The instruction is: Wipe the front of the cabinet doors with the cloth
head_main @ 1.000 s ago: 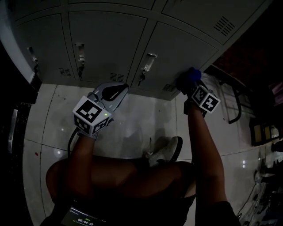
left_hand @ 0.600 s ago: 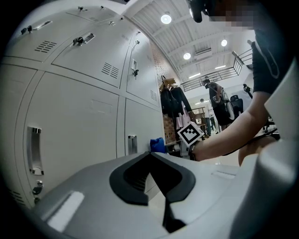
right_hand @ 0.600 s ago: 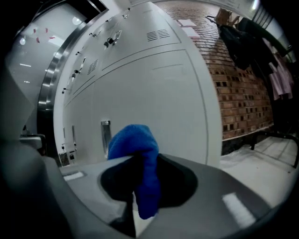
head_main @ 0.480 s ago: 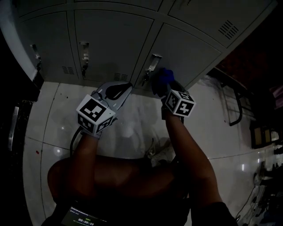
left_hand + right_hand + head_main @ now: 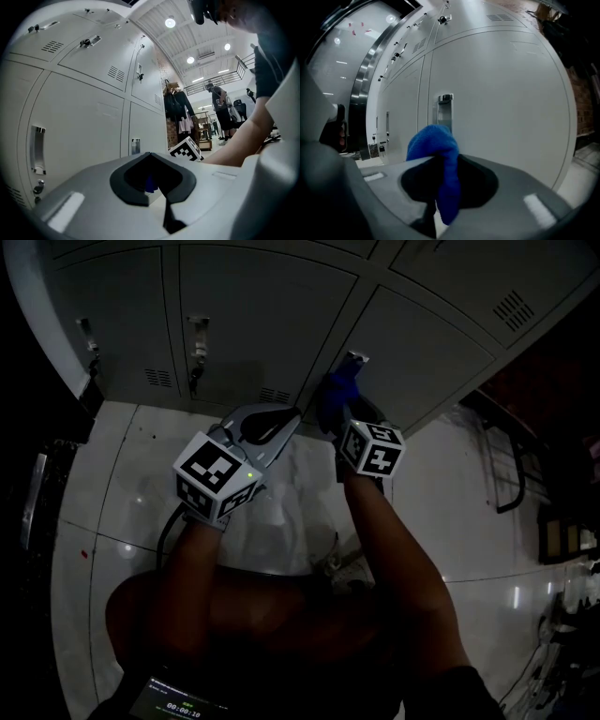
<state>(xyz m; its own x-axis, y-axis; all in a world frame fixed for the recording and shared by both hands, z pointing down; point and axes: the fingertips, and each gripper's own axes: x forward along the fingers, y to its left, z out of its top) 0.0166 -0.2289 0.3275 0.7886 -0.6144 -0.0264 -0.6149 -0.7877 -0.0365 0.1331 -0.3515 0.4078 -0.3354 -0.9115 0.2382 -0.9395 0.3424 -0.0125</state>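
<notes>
Grey metal cabinet doors (image 5: 253,324) fill the top of the head view. My right gripper (image 5: 339,407) is shut on a blue cloth (image 5: 336,392) and holds it against the left edge of the right-hand door, by its recessed handle (image 5: 353,360). In the right gripper view the blue cloth (image 5: 439,152) bulges out of the jaws just in front of the door (image 5: 501,103) and the handle (image 5: 445,110). My left gripper (image 5: 274,424) is shut on nothing and hangs a little off the doors, beside the right one. The left gripper (image 5: 152,171) points along the doors (image 5: 79,122).
White glossy floor tiles (image 5: 122,474) lie below the lockers. A shoe (image 5: 342,568) stands on the floor under the arms. Dark railings (image 5: 502,460) stand at the right. In the left gripper view, hanging clothes (image 5: 178,110) and a person (image 5: 220,110) are far off down the aisle.
My right gripper has swept the cloth leftward along the door, from its lower right corner to the handle at its left edge. The left gripper has barely moved.
</notes>
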